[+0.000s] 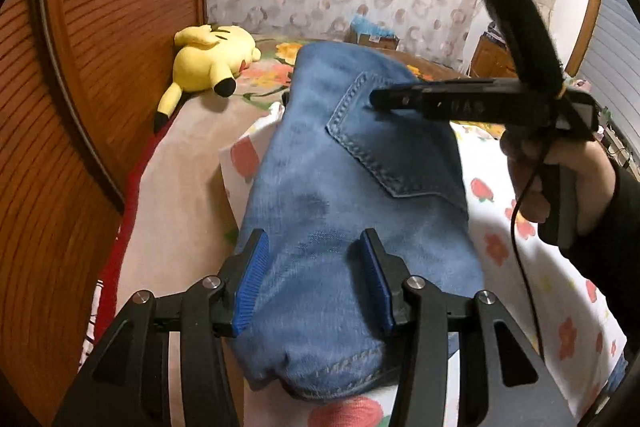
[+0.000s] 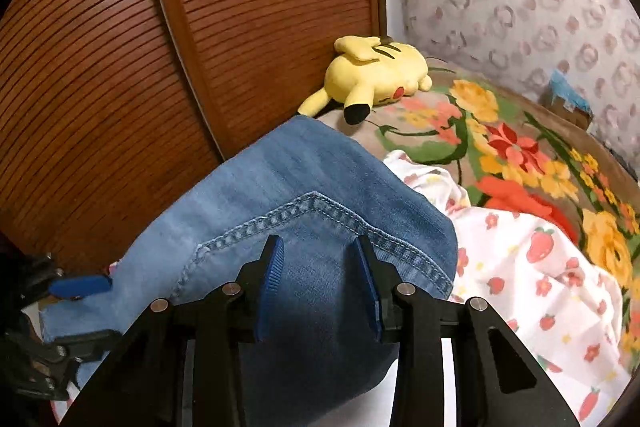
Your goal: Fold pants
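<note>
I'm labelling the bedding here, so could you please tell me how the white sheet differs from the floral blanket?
The white sheet has small pink strawberries and flowers; the floral blanket has big red, orange and yellow blooms on brown. The sheet lies rumpled on top of the blanket, which lies flatter. The folded jeans rest on the sheet; the yellow plush lies on the blanket. Both cover the bed.

Faded matt denim pants [image 1: 352, 187]
</note>
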Action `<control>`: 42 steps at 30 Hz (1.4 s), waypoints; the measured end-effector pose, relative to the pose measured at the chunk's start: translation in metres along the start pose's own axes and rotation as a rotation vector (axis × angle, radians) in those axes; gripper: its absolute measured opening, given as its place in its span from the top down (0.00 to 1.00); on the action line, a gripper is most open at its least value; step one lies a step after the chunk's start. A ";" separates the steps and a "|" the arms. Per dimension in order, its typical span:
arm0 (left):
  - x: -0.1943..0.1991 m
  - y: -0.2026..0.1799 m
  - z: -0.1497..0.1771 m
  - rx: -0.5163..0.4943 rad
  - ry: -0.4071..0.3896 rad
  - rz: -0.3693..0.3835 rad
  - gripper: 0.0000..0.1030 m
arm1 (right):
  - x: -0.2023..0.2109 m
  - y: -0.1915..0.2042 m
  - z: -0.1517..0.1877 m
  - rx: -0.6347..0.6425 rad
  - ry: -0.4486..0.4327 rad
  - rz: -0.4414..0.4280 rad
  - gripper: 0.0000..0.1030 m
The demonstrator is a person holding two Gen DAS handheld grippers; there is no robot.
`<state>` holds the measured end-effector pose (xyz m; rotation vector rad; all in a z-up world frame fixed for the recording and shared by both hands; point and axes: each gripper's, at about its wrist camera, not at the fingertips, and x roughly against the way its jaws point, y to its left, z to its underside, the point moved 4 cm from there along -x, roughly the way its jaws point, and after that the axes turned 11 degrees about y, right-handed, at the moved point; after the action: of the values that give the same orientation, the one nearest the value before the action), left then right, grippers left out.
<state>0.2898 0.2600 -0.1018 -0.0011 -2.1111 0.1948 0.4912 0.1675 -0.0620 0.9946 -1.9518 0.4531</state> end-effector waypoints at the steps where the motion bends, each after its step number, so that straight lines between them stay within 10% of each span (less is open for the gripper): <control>1: 0.000 0.001 0.000 0.007 0.000 0.000 0.53 | 0.002 0.001 0.001 -0.004 -0.006 0.002 0.63; 8: 0.024 -0.011 0.001 0.001 -0.052 -0.008 0.53 | 0.034 0.009 0.020 -0.023 -0.063 -0.004 0.63; 19: 0.076 -0.047 0.002 -0.056 -0.148 -0.032 0.24 | 0.092 0.025 0.077 -0.022 -0.141 0.000 0.63; 42: 0.172 -0.140 0.032 -0.154 -0.353 -0.089 0.21 | 0.240 0.047 0.199 -0.075 -0.331 0.126 0.40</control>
<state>0.1833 0.1313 0.0475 0.0387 -2.4673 -0.0251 0.2754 -0.0425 0.0305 0.9482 -2.3198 0.2949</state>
